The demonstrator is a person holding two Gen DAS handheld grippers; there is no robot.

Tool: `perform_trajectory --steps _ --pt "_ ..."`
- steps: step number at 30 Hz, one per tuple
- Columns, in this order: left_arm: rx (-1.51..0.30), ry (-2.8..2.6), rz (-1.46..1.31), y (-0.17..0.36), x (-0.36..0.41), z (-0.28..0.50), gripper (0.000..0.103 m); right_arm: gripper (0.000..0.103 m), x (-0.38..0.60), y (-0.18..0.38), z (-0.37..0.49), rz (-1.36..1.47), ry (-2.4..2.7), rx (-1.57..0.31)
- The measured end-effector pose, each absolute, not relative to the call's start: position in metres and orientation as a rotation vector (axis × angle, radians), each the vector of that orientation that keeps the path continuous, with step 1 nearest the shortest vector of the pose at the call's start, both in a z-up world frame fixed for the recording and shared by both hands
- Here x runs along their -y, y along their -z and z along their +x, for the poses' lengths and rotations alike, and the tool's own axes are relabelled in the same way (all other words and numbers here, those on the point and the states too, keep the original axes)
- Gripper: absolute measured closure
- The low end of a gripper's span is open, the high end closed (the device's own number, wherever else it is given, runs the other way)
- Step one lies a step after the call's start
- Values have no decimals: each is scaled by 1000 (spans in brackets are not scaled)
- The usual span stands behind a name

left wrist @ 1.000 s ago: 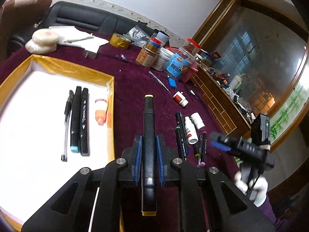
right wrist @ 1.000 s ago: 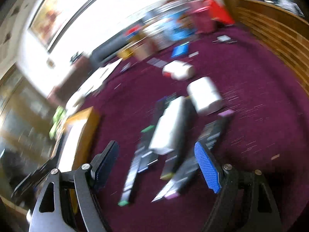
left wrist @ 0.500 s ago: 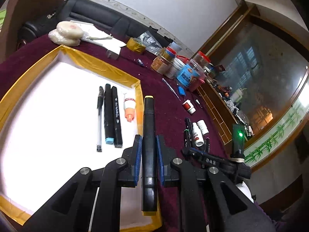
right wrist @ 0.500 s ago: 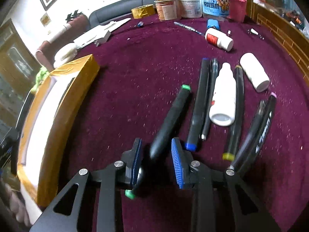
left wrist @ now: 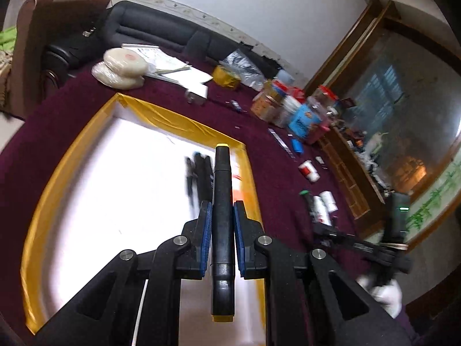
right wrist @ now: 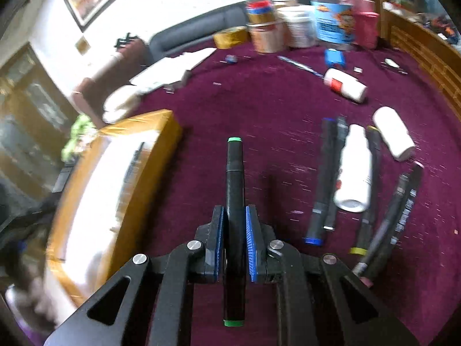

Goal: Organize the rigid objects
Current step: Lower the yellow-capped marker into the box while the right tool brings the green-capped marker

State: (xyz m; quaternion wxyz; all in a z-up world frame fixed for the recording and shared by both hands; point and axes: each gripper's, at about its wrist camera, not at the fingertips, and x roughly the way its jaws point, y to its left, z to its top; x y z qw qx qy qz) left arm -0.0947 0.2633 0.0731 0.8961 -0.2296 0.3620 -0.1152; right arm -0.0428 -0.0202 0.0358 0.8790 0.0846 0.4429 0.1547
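My left gripper (left wrist: pixel 221 216) is shut on a black marker with yellow ends (left wrist: pixel 222 201), held over the right side of the gold-rimmed white tray (left wrist: pixel 72 155). Blurred pens (left wrist: pixel 198 173) lie in that tray just beyond the marker's tip. My right gripper (right wrist: pixel 234 222) is shut on a black marker with green ends (right wrist: pixel 234 178), lifted above the maroon cloth, with the tray (right wrist: pixel 149 132) to its left. To the right lie several markers (right wrist: pixel 322 178) and a white bottle (right wrist: pixel 354 167) in a row.
A white tube (right wrist: pixel 393 137) and a red-labelled white bottle (right wrist: pixel 344 85) lie farther right. Jars and tubs (right wrist: pixel 302 26) stand at the back with a tape roll (right wrist: pixel 230 36). Papers (left wrist: pixel 170 66) and round white packs (left wrist: pixel 121 66) sit behind the tray. A wooden ledge (right wrist: pixel 426 49) bounds the right side.
My right gripper has gone from wide open to shut on the green-ended marker and lifted it off the cloth. My left gripper carried the yellow-ended marker left, over the tray.
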Motion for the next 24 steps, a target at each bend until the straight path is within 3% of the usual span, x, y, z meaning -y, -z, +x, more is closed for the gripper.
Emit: perform_trajectory --steps 9,19,21,24 --pt "-916 157 -543 -34 -295 -20 91 90 -64 -43 -17 260 -542 -1026" --pt "-951 128 -616 -9 -310 2 90 90 -166 -17 22 185 -559 -1130" --pt "-931 140 -623 -13 -313 -4 87 90 -176 -11 26 160 -550 -1136" --pt "-897 144 -624 -24 -319 -16 72 90 -183 -4 31 142 -537 -1147"
